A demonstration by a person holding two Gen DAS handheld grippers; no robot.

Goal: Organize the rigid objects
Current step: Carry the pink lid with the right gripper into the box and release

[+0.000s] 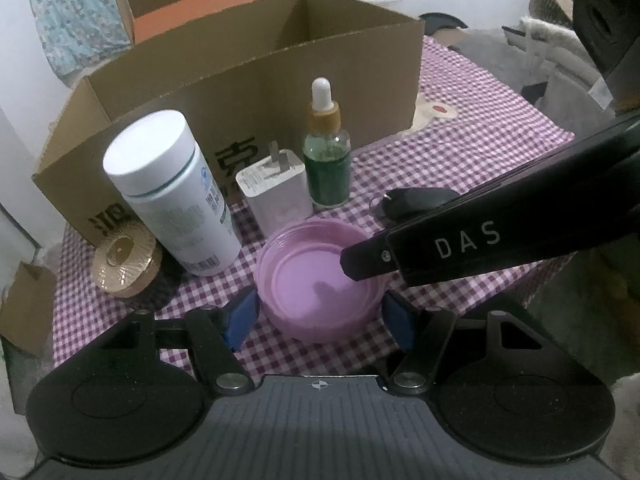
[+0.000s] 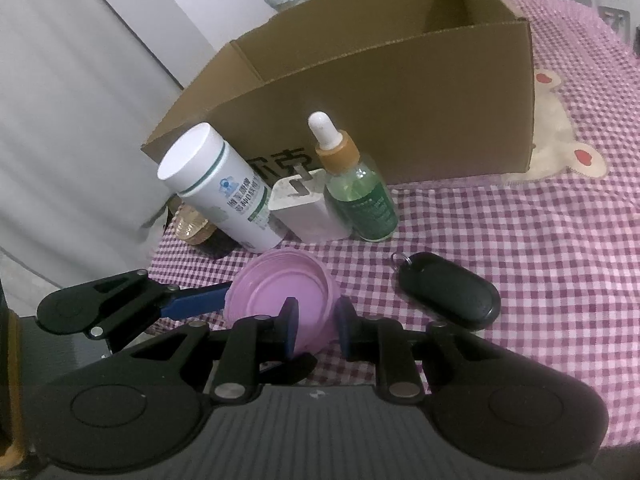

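A shallow pink lid point(image 1: 316, 280) lies open side up on the checked cloth, between the blue pads of my left gripper point(image 1: 319, 322), which press on its left and right sides. My right gripper point(image 2: 317, 328) is shut on the lid's near rim point(image 2: 280, 292), one pad inside the wall and one outside. In the left wrist view its black finger point(image 1: 362, 260) reaches in from the right onto the rim. In the right wrist view a blue left finger point(image 2: 196, 304) touches the lid's left side.
Behind the lid stand a white bottle point(image 1: 176, 196), a white charger point(image 1: 276, 192) and a green dropper bottle point(image 1: 326, 152). A black key fob point(image 2: 452, 292) lies to the right and a gold cap point(image 1: 124, 264) to the left. An open cardboard box point(image 1: 260, 80) stands behind them.
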